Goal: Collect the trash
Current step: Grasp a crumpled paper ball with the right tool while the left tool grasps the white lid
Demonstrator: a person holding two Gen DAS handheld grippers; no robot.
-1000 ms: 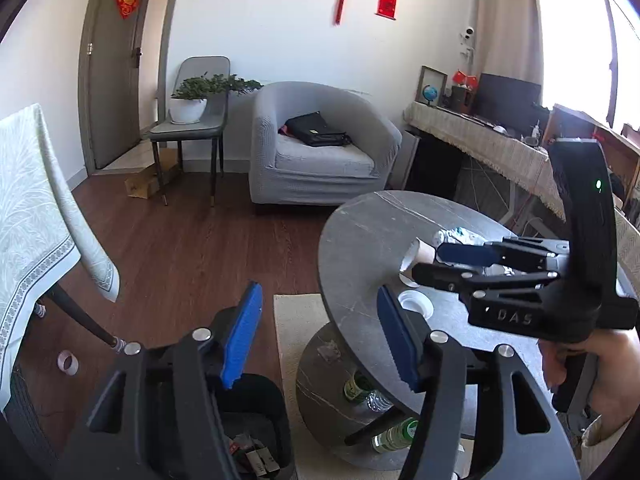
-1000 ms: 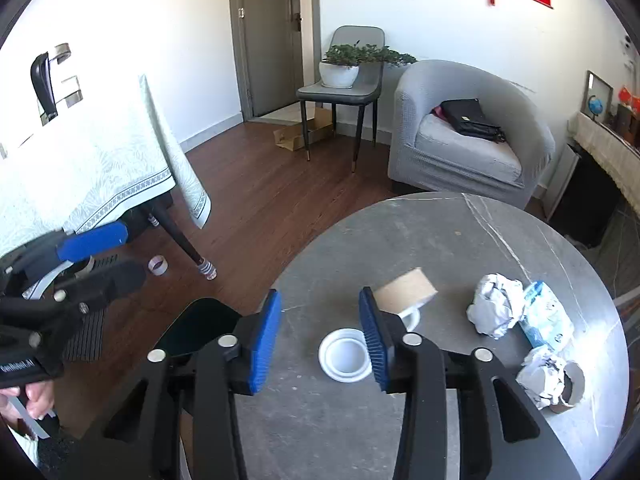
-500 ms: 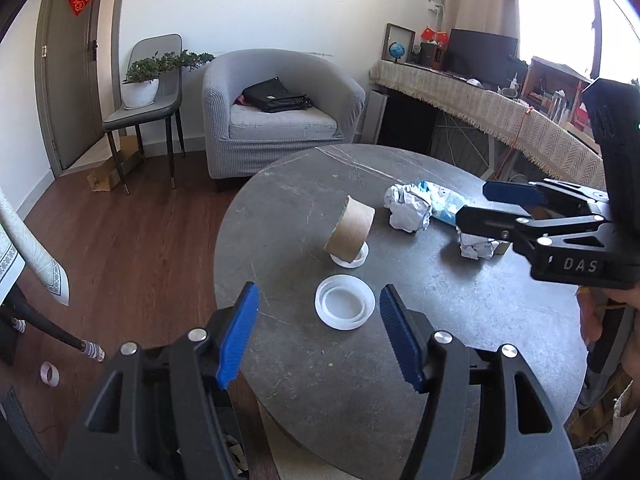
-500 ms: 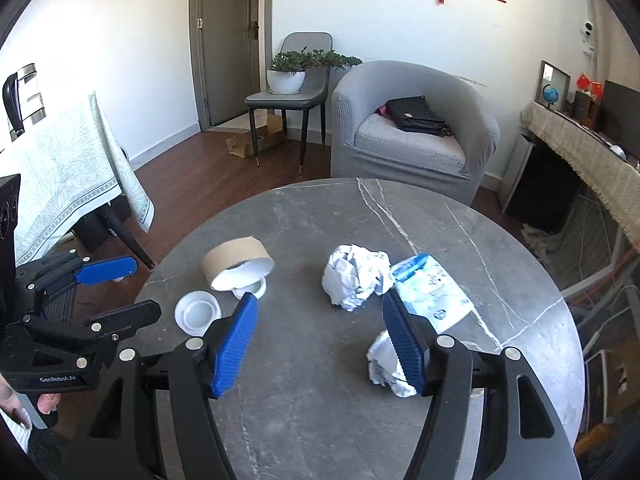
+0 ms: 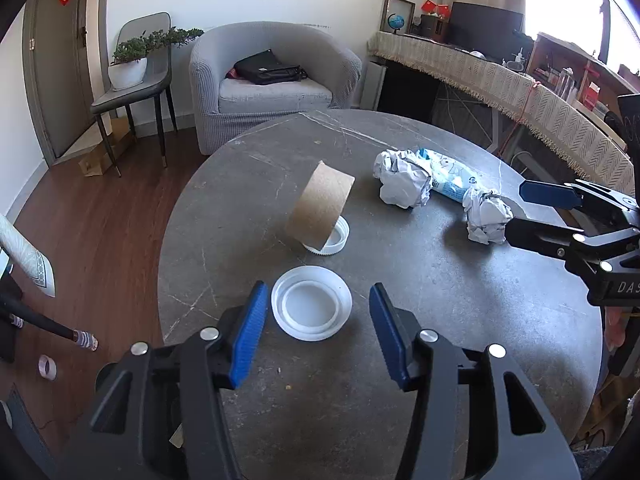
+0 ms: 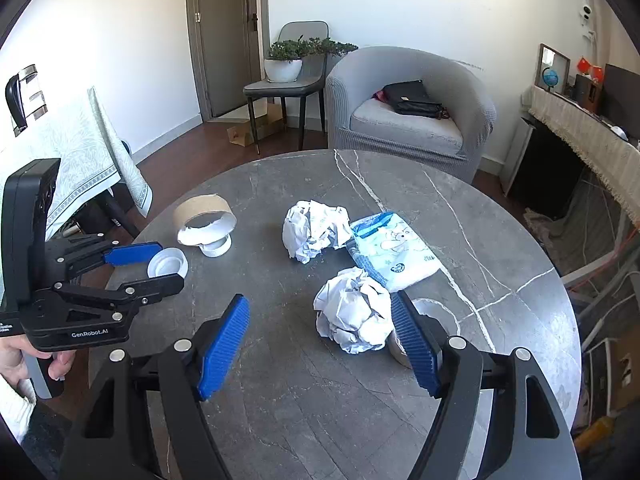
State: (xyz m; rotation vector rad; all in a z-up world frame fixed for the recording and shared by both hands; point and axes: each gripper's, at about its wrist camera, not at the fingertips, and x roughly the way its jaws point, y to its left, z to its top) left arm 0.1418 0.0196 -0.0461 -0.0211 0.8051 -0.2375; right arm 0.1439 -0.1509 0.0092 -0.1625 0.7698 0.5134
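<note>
Trash lies on a round grey marble table [image 5: 400, 360]. A white plastic lid [image 5: 311, 308] lies between the open fingers of my left gripper [image 5: 316, 334], which is empty. A brown cardboard ring [image 5: 320, 205] leans on a second white lid [image 5: 334, 240]. My right gripper [image 6: 320, 340] is open around a crumpled white paper ball [image 6: 354, 316], with a tape roll [image 6: 434, 312] behind it. Another paper ball [image 6: 312, 230] and a blue-white wrapper [image 6: 394, 250] lie farther back.
A grey armchair [image 6: 408, 108] with a black bag stands behind the table. A chair with a potted plant [image 6: 286, 60] is by the door. A cloth-covered table [image 6: 76, 160] stands at the left, a long sideboard [image 5: 500, 80] at the right.
Both grippers have moved in over the table. The left now straddles the white lid; the right has closed in on the near paper ball. Both stay open.
</note>
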